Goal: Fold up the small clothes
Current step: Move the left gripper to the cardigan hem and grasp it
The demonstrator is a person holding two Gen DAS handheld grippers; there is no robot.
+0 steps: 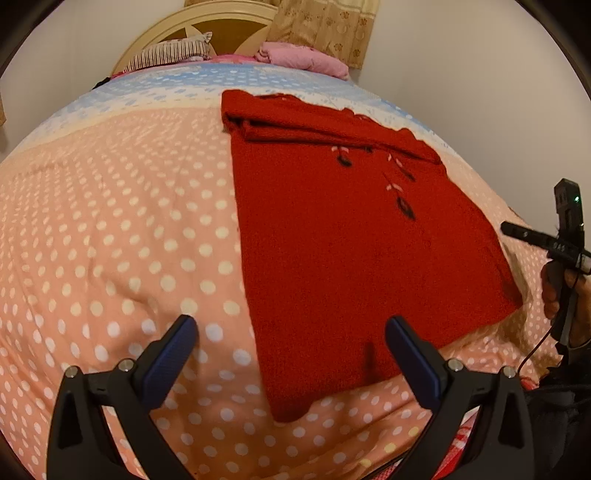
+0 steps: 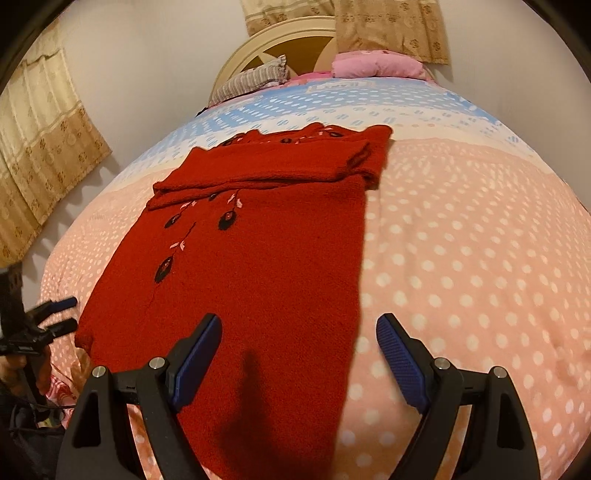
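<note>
A red knit sweater point(image 1: 332, 236) with black and pink embroidery lies flat on the polka-dot bedspread point(image 1: 110, 240), its sleeves folded across the top. My left gripper point(image 1: 290, 332) is open and empty, hovering above the sweater's near left hem corner. My right gripper point(image 2: 299, 332) is open and empty above the sweater point(image 2: 258, 258), near its hem on the right side. The right gripper also shows in the left wrist view point(image 1: 517, 230) at the far right edge; the left gripper shows in the right wrist view point(image 2: 62, 314) at the far left.
A striped pillow point(image 1: 170, 55) and a pink bundle point(image 1: 303, 55) lie at the head of the bed by the headboard point(image 1: 207, 22). Curtains point(image 2: 40, 155) hang on the left wall. The bedspread point(image 2: 480, 258) extends right of the sweater.
</note>
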